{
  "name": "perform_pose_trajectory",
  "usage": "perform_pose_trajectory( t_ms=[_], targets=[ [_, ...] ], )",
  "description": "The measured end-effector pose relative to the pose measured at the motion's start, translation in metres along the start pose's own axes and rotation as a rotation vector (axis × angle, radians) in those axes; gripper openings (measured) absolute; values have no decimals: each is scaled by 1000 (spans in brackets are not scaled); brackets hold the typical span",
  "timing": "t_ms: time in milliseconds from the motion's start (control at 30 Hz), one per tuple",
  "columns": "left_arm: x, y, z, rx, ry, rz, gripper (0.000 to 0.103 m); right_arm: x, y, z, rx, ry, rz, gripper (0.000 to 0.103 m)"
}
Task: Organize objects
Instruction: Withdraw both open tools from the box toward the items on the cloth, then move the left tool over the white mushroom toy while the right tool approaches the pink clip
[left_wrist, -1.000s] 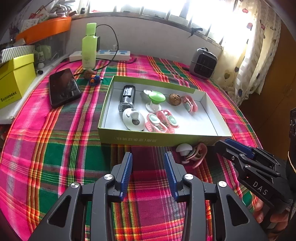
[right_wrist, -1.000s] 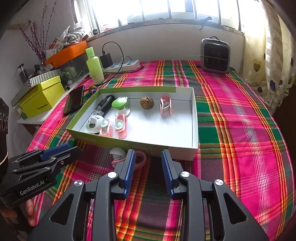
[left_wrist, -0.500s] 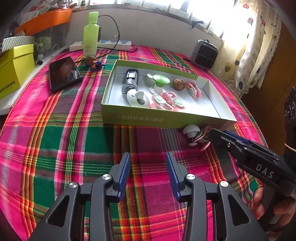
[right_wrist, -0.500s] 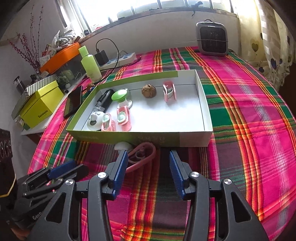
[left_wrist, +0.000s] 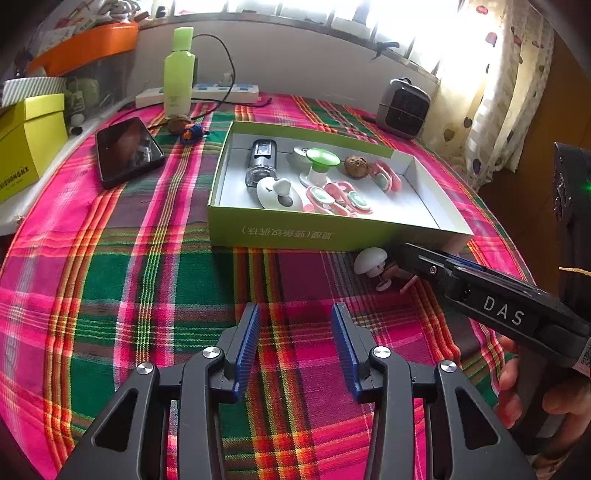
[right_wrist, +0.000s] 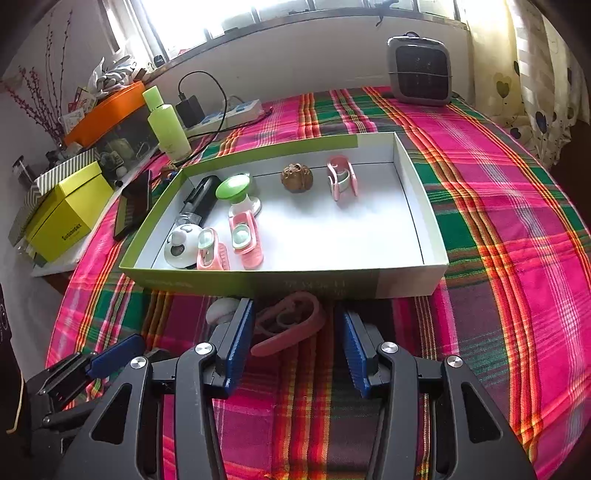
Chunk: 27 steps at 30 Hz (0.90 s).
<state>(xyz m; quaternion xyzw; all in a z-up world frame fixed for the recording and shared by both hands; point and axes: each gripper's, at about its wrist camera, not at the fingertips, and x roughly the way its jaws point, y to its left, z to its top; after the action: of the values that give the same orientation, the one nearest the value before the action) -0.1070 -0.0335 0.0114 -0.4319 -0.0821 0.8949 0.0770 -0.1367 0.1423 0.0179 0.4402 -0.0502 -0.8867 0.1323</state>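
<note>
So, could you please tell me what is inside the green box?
Inside the green box: black lighter, green-topped suction cup, walnut, white knob, three pink clips. Nothing visibly covered.

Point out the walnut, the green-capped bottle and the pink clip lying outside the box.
walnut (right_wrist: 296, 178), right wrist view, middle of its shell.
green-capped bottle (right_wrist: 168, 127), right wrist view, middle of its body.
pink clip (right_wrist: 291, 325), right wrist view, its looped middle, between the open claw's fingers.

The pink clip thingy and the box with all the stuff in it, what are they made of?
The pink clip looks like smooth moulded plastic: even colour, rounded loops. The box looks like thin cardboard: folded corners, printed green outside, plain white inside.
</note>
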Motion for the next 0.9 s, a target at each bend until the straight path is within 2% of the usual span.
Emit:
perform_pose_trajectory(
  t_ms=[100,333,567,900],
  targets=[
    [0,0,0,-1,-3,0,38,-4,1,-4,-54,-7,-68,47],
    [0,-1,-1,-1,-3,1,39,-14,-11,-8,-49,-19,-98,47],
    [0,-2,0,0,-8,17,39,-23,-13,-5,-4,-63,-32,47],
    [1,-4,1,3,-8,30,39,-3,0,-2,44,-23,11,47]
  ],
)
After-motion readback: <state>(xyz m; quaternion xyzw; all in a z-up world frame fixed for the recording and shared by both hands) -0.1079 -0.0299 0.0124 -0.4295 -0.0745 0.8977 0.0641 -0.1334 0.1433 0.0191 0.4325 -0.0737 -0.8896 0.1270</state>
